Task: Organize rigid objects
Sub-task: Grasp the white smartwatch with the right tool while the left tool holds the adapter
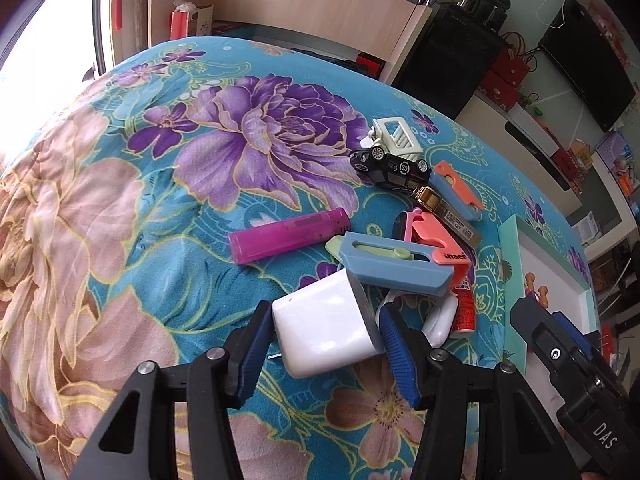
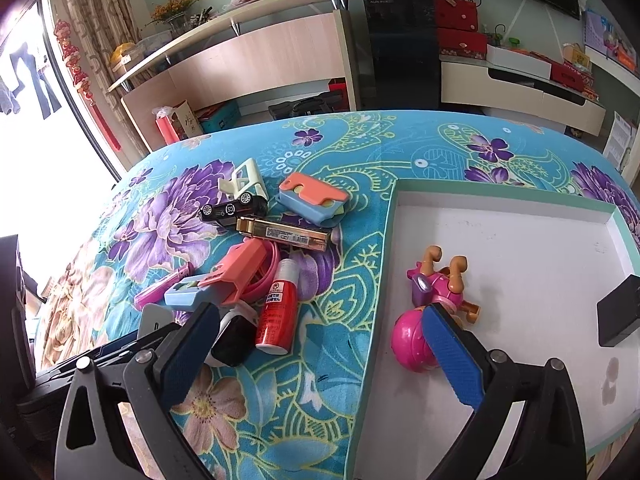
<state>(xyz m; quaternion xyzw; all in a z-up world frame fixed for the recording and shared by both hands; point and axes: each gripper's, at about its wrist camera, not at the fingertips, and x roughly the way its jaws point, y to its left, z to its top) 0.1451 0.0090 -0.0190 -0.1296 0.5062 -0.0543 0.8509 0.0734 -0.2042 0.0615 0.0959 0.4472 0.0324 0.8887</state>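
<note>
While the pile sits mid-bed, these entries hold:

Left gripper (image 1: 326, 340): blue pads clamped on both sides of the white charger block (image 1: 324, 330), which lies at the near edge of the pile on the floral blanket (image 1: 160, 200).
Right gripper (image 2: 320, 356): jaws spread wide with nothing between the pads, straddling the near left rim of the tray (image 2: 500, 196); "DAS" is printed on its body in the left wrist view.
Writing: the toy car (image 2: 234, 210) bears a round "SC"-like badge, though the print is too small to be sure; the red bottle (image 2: 276, 312) carries a white label of small characters I cannot read; the gold case (image 2: 284, 234) has a barcode sticker.
Tray contents: a pink toy figure (image 2: 432, 312) near the left rim, a black box (image 2: 620, 312) at the right wall.
Open room: bare white floor across the tray's far half; wide clear blanket left of the magenta lighter (image 1: 290, 234).
Edges: the blanket's far edge drops off before the wooden shelving (image 2: 256, 60).
</note>
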